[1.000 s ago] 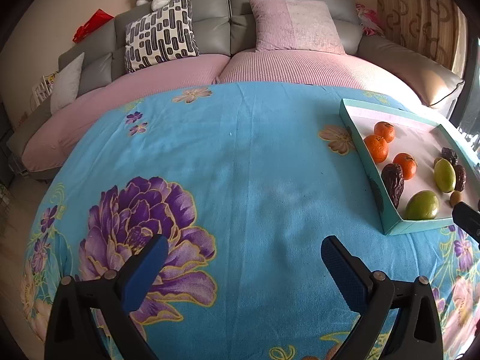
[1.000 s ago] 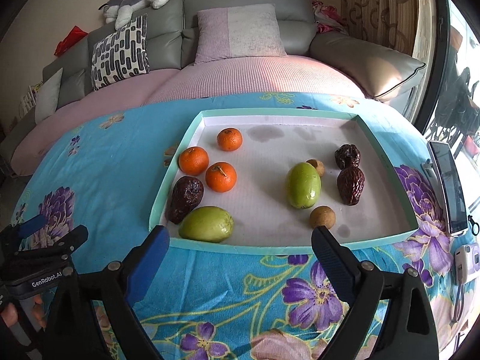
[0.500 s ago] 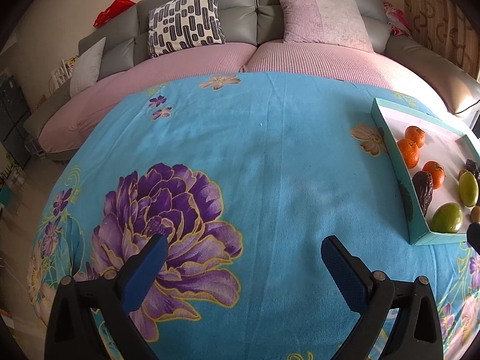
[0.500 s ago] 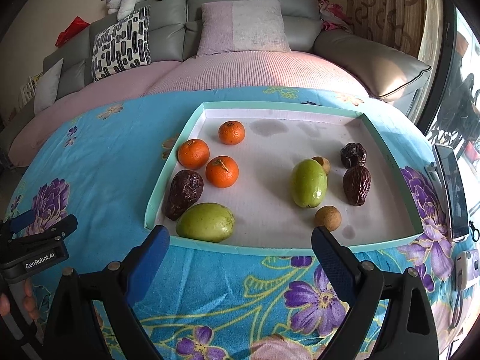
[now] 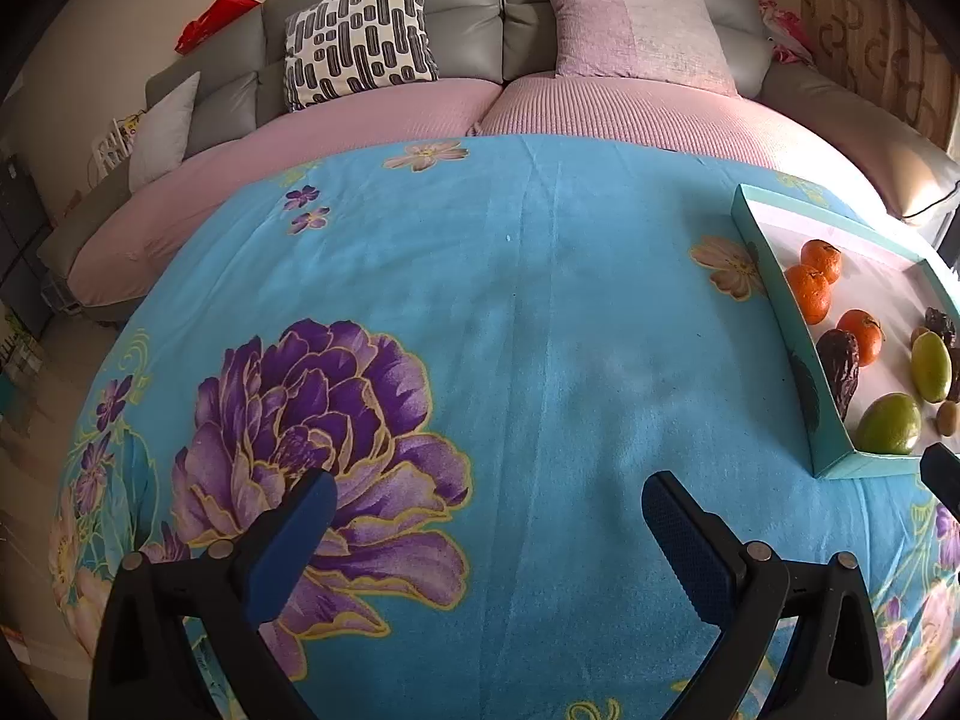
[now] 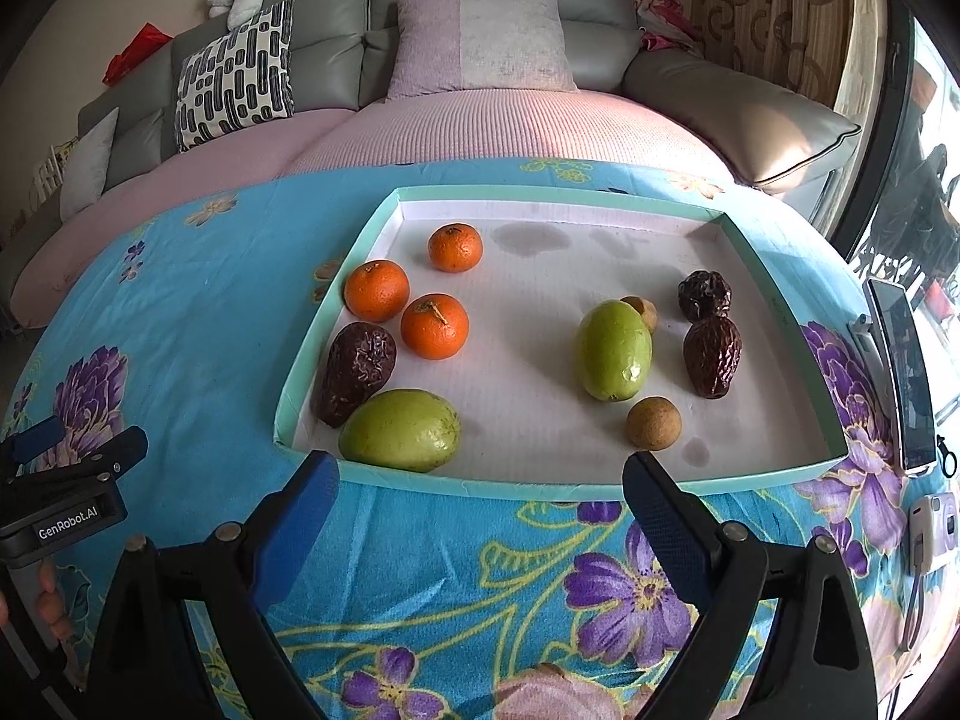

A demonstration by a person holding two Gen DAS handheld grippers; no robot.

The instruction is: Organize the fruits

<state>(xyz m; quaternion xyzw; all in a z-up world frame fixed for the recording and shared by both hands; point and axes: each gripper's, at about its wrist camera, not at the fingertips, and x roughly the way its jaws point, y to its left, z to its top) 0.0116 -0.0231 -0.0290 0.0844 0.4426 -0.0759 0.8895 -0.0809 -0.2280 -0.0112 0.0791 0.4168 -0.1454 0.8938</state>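
Both grippers hovering empty, jaws spread wide, over blue floral cloth.
Right gripper [image 6: 474, 492] is facing the teal tray [image 6: 540, 487]'s near rim; fruits are sitting inside: oranges [image 6: 434, 325] left, green mangoes [image 6: 613, 349], dates. Left gripper [image 5: 483, 513] is pointing at bare cloth [image 5: 540, 330], tray well to its right.

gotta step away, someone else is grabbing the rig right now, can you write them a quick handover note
Left gripper: open, holding nothing, over bare tablecloth to the left of the tray.
Right gripper: open, holding nothing, at the tray's near rim.
In the tray: three oranges grouped at the left, a dark wrinkled fruit and a green fruit near them; on the right a second green fruit, two more dark fruits and two small brown round fruits.
Done: oranges sit together.
Left: green and dark fruits are split between the two sides; nothing is gripped yet.
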